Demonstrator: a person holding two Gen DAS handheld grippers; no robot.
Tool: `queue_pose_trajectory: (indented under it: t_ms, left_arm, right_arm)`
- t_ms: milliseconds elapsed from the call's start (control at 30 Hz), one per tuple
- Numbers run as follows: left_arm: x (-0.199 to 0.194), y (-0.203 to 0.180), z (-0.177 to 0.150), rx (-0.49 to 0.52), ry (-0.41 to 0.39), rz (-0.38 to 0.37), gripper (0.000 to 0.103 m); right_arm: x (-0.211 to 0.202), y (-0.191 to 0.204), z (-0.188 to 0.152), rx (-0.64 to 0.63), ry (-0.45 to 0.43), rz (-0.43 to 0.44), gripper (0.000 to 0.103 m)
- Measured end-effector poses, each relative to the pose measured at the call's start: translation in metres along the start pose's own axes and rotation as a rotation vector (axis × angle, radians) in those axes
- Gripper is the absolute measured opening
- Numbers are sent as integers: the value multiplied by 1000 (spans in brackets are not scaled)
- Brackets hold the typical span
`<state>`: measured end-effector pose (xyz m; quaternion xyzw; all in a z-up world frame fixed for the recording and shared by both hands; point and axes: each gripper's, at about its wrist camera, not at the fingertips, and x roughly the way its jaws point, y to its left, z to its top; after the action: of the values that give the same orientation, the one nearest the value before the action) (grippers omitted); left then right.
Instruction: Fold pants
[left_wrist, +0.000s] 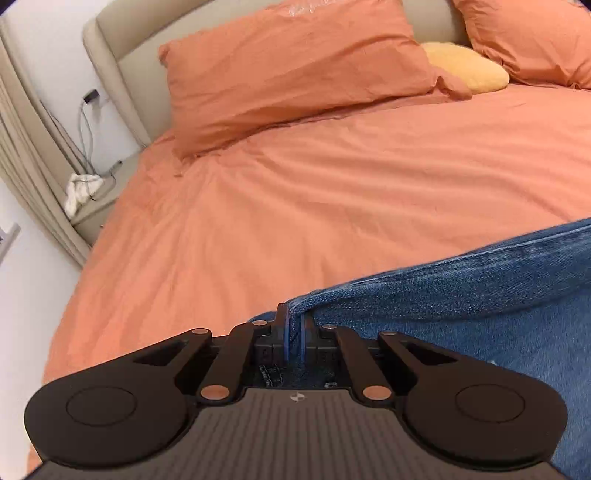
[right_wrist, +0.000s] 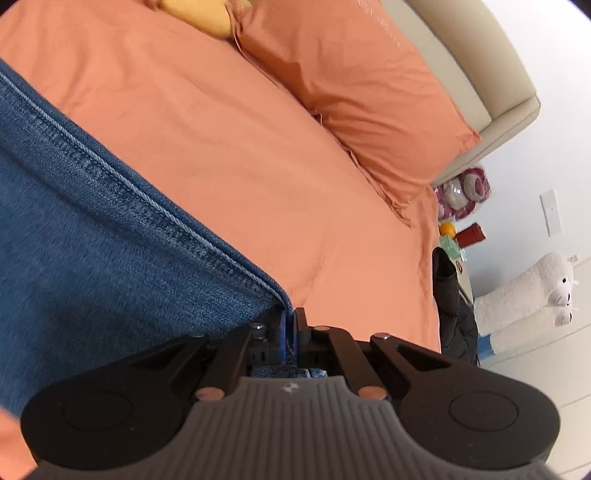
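The left gripper (left_wrist: 294, 325) is pinching one corner of the blue denim pants (left_wrist: 480, 295), its two fingers closed tight on the thick seam edge, and the right gripper (right_wrist: 290, 325) is gripping the opposite corner (right_wrist: 273, 295) in the same way, with almost no gap between its fingers. The pants are hanging stretched between both grippers above the orange cotton bed cover (left_wrist: 295, 206), in front of the large orange pillow (left_wrist: 295, 74); whether the lower part is touching the bed cannot be seen. To do this step well, I think both grippers should be travelling at equal height and speed, keeping the hem line straight and lightly tense. The denim is probably heavy, so the grip must not be loosening before the fabric is resting flat.
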<state>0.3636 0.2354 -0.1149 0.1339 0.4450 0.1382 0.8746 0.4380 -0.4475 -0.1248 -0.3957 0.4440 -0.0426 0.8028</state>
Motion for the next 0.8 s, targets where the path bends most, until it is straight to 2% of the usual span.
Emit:
queue_pose_trajectory:
  t_ms: [133, 233, 533, 633, 667, 700, 733, 767, 800]
  left_arm:
    - [34, -9, 8, -3, 36, -4, 6]
    - [46, -9, 8, 0, 47, -5, 6]
    - [82, -11, 8, -46, 76, -24, 6]
    - [85, -13, 8, -47, 87, -24, 12]
    - [83, -12, 9, -39, 81, -24, 17]
    - [79, -11, 10, -37, 68, -24, 33]
    - [73, -8, 13, -41, 52, -22, 49]
    - [67, -5, 15, -49, 32, -13, 77]
    - [57, -1, 17, -54, 2, -13, 80]
  right_arm:
    - [47, 28, 17, -61, 90, -34, 0]
    - [69, 39, 24, -63, 109, -59, 0]
    - [109, 54, 33, -39, 183, -49, 0]
    - [110, 62, 34, -22, 210, -49, 0]
    - [104, 64, 34, -5, 207, -54, 7]
    - [101, 61, 35, 18, 209, -60, 13]
    - [100, 55, 37, 42, 207, -62, 30]
    - [94, 50, 37, 67, 200, -61, 46]
    - [89, 44, 37, 93, 192, -57, 49]
